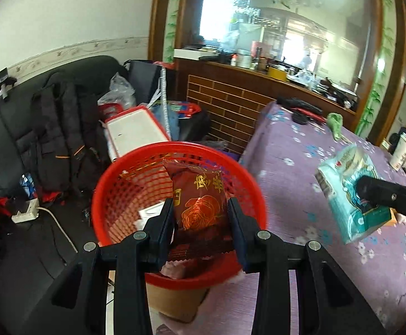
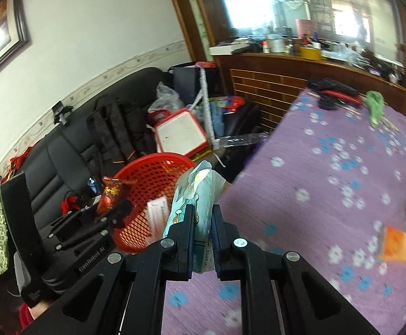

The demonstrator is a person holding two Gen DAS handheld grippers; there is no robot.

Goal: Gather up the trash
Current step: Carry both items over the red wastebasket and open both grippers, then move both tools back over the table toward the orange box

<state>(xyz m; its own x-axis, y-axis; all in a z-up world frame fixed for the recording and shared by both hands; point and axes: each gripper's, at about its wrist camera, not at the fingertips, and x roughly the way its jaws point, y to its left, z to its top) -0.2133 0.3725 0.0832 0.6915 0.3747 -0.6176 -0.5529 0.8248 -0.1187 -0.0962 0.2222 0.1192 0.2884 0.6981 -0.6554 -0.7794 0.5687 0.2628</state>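
Observation:
A red mesh basket stands beside the purple floral table; it also shows in the right wrist view. My left gripper is shut on a dark red snack packet and holds it over the basket; the packet also shows in the right wrist view. My right gripper is shut on a teal and white tissue pack, held above the table edge next to the basket; it also shows in the left wrist view. A white carton lies in the basket.
A black sofa with a backpack, a white board and bags is behind the basket. On the table lie an orange box, a green cloth, black and red tools and a paper cup.

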